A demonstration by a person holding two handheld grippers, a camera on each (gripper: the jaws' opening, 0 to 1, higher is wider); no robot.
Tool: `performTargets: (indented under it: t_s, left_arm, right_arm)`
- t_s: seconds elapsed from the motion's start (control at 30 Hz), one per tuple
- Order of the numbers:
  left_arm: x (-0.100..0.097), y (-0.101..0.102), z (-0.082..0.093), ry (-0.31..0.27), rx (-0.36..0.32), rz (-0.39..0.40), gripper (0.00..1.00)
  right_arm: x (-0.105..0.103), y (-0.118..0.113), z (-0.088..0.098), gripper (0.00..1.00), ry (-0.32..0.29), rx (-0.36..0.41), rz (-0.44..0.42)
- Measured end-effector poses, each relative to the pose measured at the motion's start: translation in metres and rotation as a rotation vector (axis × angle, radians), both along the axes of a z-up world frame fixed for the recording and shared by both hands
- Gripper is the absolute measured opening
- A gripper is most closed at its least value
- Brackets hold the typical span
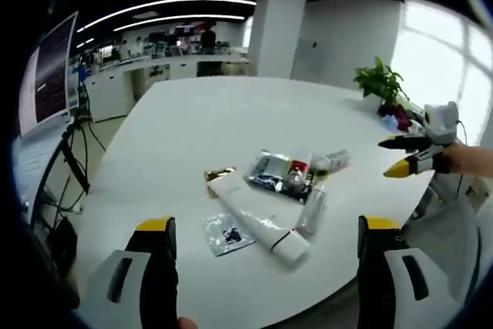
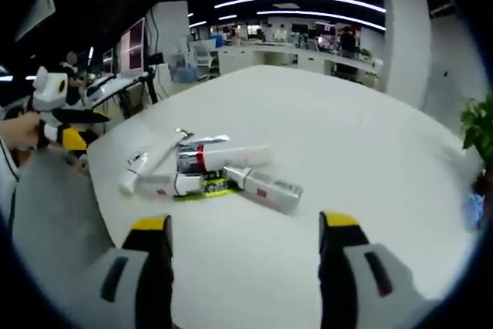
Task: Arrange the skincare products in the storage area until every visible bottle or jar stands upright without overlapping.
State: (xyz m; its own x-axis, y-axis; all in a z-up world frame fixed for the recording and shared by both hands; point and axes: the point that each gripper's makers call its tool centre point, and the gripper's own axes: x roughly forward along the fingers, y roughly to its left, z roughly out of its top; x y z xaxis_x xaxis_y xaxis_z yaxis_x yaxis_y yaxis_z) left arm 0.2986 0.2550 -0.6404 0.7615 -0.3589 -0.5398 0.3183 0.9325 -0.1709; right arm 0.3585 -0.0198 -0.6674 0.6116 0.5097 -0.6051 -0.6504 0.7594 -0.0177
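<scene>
Several skincare products lie flat in a loose heap on the white table (image 1: pixel 192 121). A long white tube (image 1: pixel 254 217) points toward me, with a clear bottle (image 1: pixel 312 209) beside it. Behind them lie a silver pouch (image 1: pixel 266 169), a small red-capped bottle (image 1: pixel 296 175) and a small white bottle (image 1: pixel 333 161). My left gripper (image 1: pixel 266 225) hangs open short of the heap. My right gripper (image 1: pixel 388 158) hovers open off the table's right edge. In the right gripper view the white tube (image 2: pixel 150 158), a silver bottle (image 2: pixel 269 189) and the pouch (image 2: pixel 223 150) lie ahead of my open right gripper (image 2: pixel 245 221). The left gripper (image 2: pixel 83 129) shows at far left.
A flat clear sachet (image 1: pixel 227 234) and a gold wrapper (image 1: pixel 218 174) lie near the tube. A potted plant (image 1: pixel 380 82) stands at the table's far right edge. Desks, a screen (image 1: pixel 50 75) and a white pillar (image 1: pixel 276 25) lie beyond the table.
</scene>
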Motion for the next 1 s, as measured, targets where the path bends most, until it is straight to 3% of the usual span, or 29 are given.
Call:
performTargets:
  t_s: [0.53, 0.63, 1.0]
  left_arm:
    - [-0.002, 0.002, -0.006, 0.020, 0.004, 0.013, 0.96]
    - [-0.003, 0.002, -0.007, 0.023, 0.004, 0.016, 0.96]
    - [-0.004, 0.004, -0.012, 0.040, 0.004, 0.031, 0.96]
  right_arm:
    - [0.040, 0.003, -0.022, 0.59, 0.029, -0.203, 0.250]
    - [0.047, 0.003, -0.028, 0.53, 0.020, -0.274, 0.320]
    - [0.069, 0.016, -0.045, 0.40, 0.027, -0.371, 0.479]
